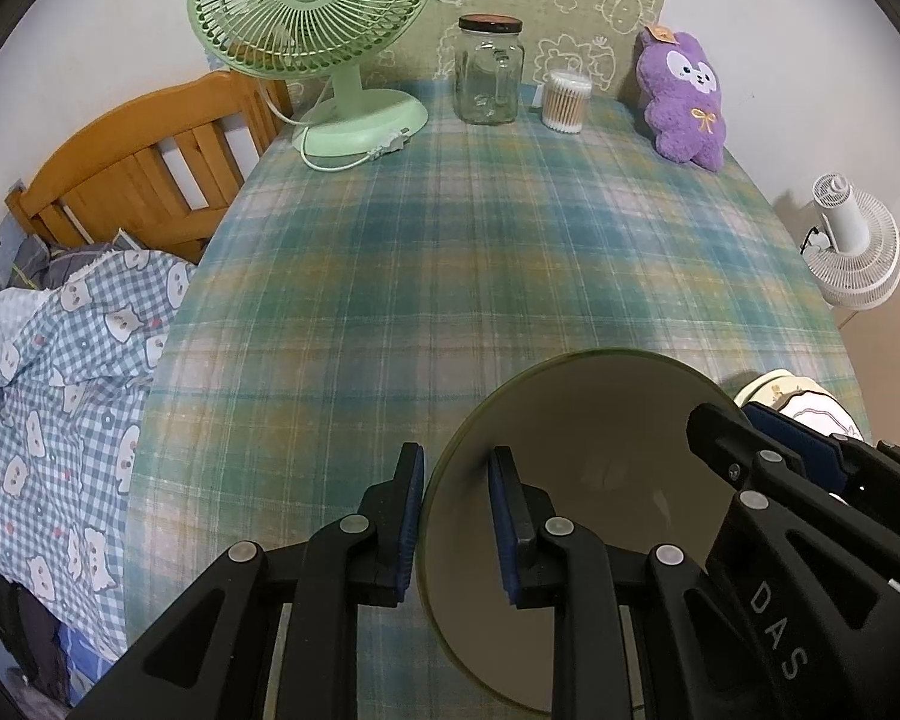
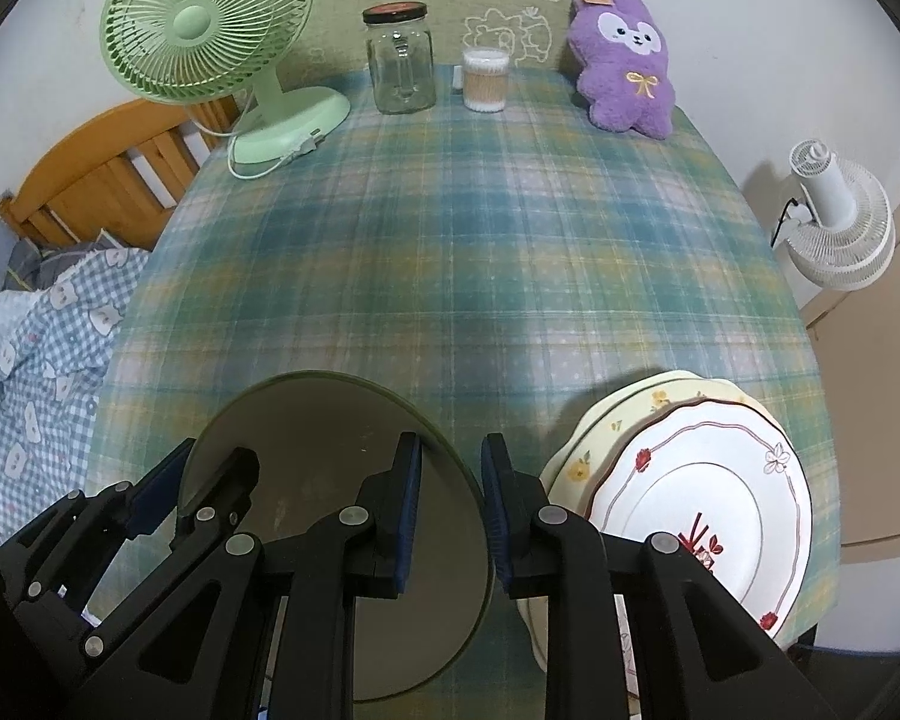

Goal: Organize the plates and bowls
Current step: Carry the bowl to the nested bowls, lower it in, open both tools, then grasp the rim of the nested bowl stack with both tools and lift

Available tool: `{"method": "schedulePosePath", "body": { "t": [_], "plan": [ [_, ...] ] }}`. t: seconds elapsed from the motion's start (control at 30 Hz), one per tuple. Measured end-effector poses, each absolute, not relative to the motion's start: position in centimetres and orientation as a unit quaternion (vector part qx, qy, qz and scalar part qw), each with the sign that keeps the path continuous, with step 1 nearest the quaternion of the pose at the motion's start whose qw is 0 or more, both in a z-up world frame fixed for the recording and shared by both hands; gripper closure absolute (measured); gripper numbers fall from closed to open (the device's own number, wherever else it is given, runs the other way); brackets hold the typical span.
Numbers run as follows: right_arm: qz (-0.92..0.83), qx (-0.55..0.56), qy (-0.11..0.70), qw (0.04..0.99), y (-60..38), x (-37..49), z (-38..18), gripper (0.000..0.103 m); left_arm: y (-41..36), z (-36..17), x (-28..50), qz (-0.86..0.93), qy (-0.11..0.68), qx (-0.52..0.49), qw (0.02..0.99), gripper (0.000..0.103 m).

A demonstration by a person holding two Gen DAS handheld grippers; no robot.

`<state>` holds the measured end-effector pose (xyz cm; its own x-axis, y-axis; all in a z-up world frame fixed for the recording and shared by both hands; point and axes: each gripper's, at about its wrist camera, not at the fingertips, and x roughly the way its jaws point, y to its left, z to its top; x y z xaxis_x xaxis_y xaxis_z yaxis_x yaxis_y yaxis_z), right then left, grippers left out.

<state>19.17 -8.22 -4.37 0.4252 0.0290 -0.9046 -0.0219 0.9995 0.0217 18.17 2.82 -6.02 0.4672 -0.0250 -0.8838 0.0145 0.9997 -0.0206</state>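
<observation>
Olive plate (image 1: 582, 456) is hanging over the near edge of my bench (image 1: 450, 252). Left gripper (image 1: 457, 531) clamps its left rim, right gripper (image 2: 447, 525) straddles the right rim, pads not quite touching. Stacked plates (image 2: 708, 480) sit just right.

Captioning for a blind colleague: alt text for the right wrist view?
The right gripper straddles an olive plate's right rim while the left gripper clamps its left rim, over a plaid table. Two patterned plates are stacked to the right; a fan, jar and plush stand behind.
</observation>
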Motion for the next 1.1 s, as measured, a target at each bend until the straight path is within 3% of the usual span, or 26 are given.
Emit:
{"method": "schedulePosePath", "body": {
  "t": [0.3, 0.33, 0.47, 0.73, 1.1],
  "plan": [
    [0.033, 0.007, 0.527, 0.849, -8.5, 18.4, -4.1, 0.077, 2.9, -5.8, 17.5, -0.020, 0.511, -0.014, 0.859, 0.067],
    [0.034, 0.008, 0.527, 0.849, -8.5, 18.3, -4.1, 0.075, 2.9, -5.8, 17.4, -0.021, 0.508, -0.012, 0.861, 0.065],
    [0.038, 0.025, 0.528, 0.848, -8.9, 17.7, -4.3, 0.046, 3.0, -6.0, 17.1, -0.033, 0.509, -0.014, 0.860, 0.054],
    [0.037, 0.069, 0.541, 0.837, -9.8, 17.4, -6.2, 0.046, 2.8, -7.2, 16.8, -0.059, 0.507, -0.004, 0.860, 0.048],
    [0.034, 0.100, 0.568, 0.816, -9.9, 18.0, -9.3, 0.047, 3.3, -9.6, 17.4, -0.070, 0.529, -0.011, 0.845, 0.050]
  ]
}}
